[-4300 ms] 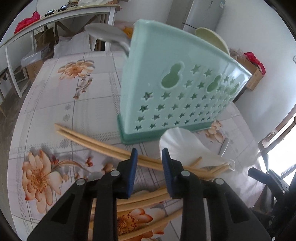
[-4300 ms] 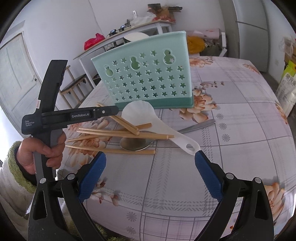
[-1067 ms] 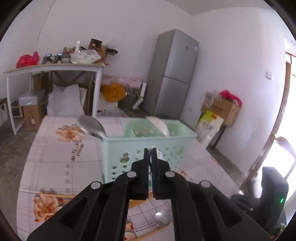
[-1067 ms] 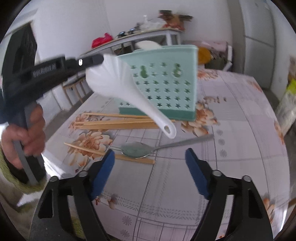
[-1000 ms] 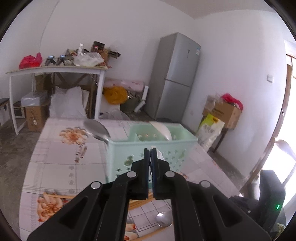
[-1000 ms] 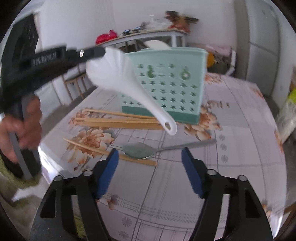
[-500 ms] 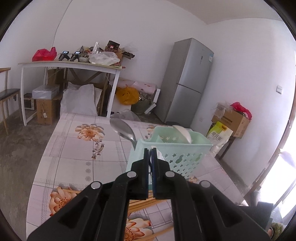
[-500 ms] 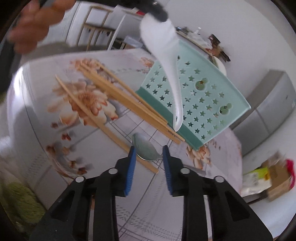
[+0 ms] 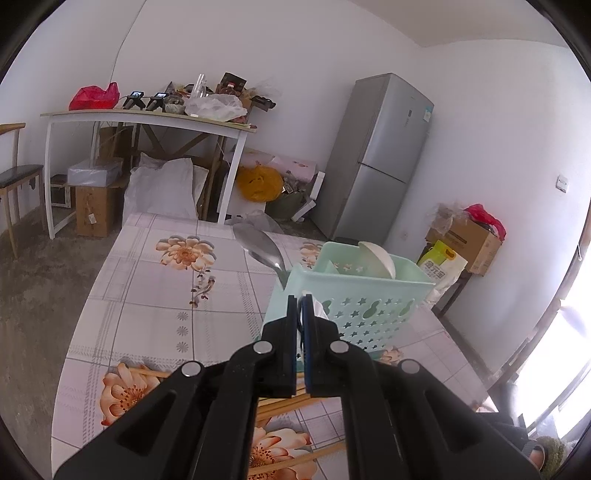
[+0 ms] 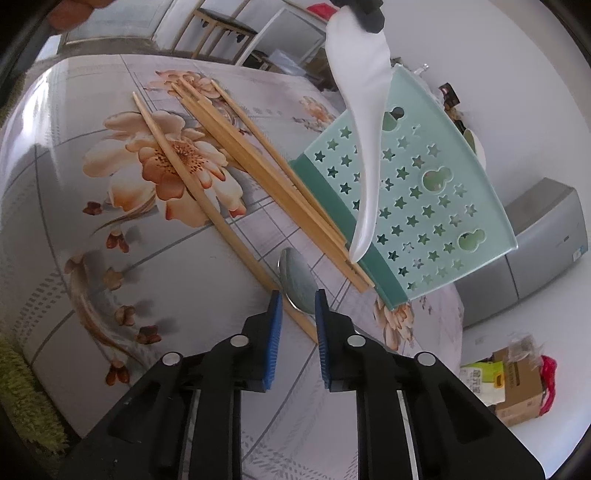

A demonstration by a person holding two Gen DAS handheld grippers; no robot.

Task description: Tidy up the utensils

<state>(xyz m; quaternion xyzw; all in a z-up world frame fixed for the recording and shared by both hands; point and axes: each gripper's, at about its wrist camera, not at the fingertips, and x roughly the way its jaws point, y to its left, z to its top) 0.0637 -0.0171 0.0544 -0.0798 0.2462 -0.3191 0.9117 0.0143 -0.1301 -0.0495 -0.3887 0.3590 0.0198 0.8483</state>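
My left gripper (image 9: 300,301) is shut on a white plastic rice spoon (image 10: 364,122), which hangs handle-down in front of the mint-green star-holed basket (image 10: 424,184). In the left wrist view only a white sliver (image 9: 318,308) of it shows past the fingers. The basket (image 9: 369,295) holds a metal spoon (image 9: 262,247) and a white scoop (image 9: 376,258). My right gripper (image 10: 297,297) is low over the table with its jaws closing. The bowl of a metal spoon (image 10: 295,275) and a chopstick end lie between its tips, and the pads are not pressing. Several wooden chopsticks (image 10: 251,155) lie beside the basket.
The table has a floral cloth (image 10: 92,258). A person's hand (image 10: 74,11) shows at the top left of the right wrist view. Beyond the table stand a grey fridge (image 9: 384,158), a cluttered white side table (image 9: 147,118), cardboard boxes (image 9: 465,240) and a chair (image 9: 14,177).
The left gripper took the white spoon off the table and raised it before the basket. The right gripper rolled, sank toward the metal spoon, and its jaws narrowed from wide to a small gap.
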